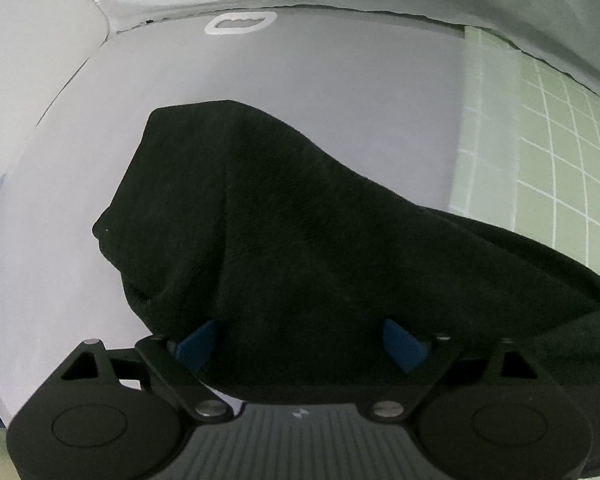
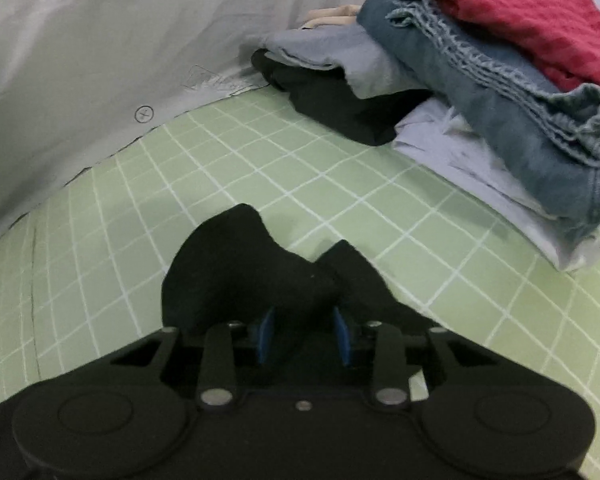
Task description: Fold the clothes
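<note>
Left gripper [image 1: 300, 340]: your fingers sit wide apart, black garment [image 1: 284, 216] draped over them; grip not discernible.
Right gripper [image 2: 303, 334]: your fingers pinch the garment's bunched edge above the green checked sheet [image 2: 260, 168].
Clothes pile [image 2: 480, 80]: far right.

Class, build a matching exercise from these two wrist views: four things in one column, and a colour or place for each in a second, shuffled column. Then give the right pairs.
Things
1. Knitted top
2. Jeans
3. Sheet with white grid lines
4. Garment in the right tongs

Colour or place
A. Pale green, under everything
B. Black, bunched between the blue pads
C. Red, at the top of the pile
D. Blue denim, beneath the red piece

Pairs: 1-C, 2-D, 3-A, 4-B
</note>
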`<action>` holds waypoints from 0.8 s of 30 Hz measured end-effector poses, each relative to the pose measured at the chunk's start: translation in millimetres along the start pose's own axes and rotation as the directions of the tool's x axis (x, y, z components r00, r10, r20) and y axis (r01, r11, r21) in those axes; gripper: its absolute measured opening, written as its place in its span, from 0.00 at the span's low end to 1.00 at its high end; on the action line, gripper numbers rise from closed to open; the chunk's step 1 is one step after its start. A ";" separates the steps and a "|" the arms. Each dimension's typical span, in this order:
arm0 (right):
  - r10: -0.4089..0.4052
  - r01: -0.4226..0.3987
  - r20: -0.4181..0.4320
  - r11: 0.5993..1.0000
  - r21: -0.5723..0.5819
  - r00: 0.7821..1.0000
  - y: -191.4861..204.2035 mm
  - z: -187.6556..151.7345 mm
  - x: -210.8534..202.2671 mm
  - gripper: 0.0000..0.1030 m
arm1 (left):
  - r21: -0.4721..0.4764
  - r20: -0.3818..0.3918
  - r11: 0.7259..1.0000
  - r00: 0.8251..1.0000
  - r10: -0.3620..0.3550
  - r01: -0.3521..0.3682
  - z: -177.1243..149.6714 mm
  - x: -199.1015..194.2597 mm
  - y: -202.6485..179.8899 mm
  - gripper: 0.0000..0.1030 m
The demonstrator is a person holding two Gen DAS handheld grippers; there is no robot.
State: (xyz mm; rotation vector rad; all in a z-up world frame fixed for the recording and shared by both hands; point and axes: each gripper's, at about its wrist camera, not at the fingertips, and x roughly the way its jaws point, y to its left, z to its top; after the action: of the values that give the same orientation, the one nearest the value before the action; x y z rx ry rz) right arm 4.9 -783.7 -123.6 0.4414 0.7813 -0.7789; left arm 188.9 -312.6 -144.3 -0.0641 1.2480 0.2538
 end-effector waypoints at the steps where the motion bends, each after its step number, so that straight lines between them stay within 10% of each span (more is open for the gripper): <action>1: 0.013 -0.013 0.006 1.000 -0.014 1.000 2.4 -1.0 -2.0 0.18 | -0.002 0.000 1.000 1.000 0.000 0.000 -0.5 0.1 0.3 0.90; 2: 0.018 -0.017 0.015 0.999 -0.033 1.000 4.4 -1.2 -4.6 0.06 | -0.003 -0.002 1.000 1.000 0.001 -0.001 -1.1 -0.2 0.9 0.90; 10: -0.093 0.108 0.196 0.992 -0.070 0.976 -8.4 -5.0 -67.4 0.05 | -0.014 -0.014 1.000 1.000 -0.018 0.018 -2.0 0.6 4.1 0.90; 16: -0.149 0.153 0.070 0.987 -0.050 0.986 -30.0 -29.8 -37.5 0.06 | -0.030 -0.023 0.999 0.999 -0.042 0.041 -3.4 1.1 8.1 0.90; 19: -0.181 0.185 0.053 0.978 -0.092 0.982 -24.5 -33.2 -33.9 0.13 | -0.036 -0.017 0.998 0.999 -0.052 0.051 -6.0 -1.2 12.1 0.90; 21: -0.216 0.222 0.061 0.967 -0.121 0.974 -17.9 -31.9 -35.2 0.47 | -0.051 -0.004 0.997 0.998 -0.059 0.058 -7.6 -3.9 17.3 0.90; 24: -0.230 0.240 0.087 0.961 -0.139 0.969 -6.8 -26.7 -41.9 0.59 | -0.070 0.034 0.996 0.998 -0.060 0.062 -8.5 -9.4 27.3 0.90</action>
State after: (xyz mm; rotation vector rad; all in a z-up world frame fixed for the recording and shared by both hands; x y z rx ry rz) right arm -31.7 -752.7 -109.4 0.1874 0.8293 -0.9451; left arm 172.0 -289.2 -135.7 -0.1587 1.2028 0.2456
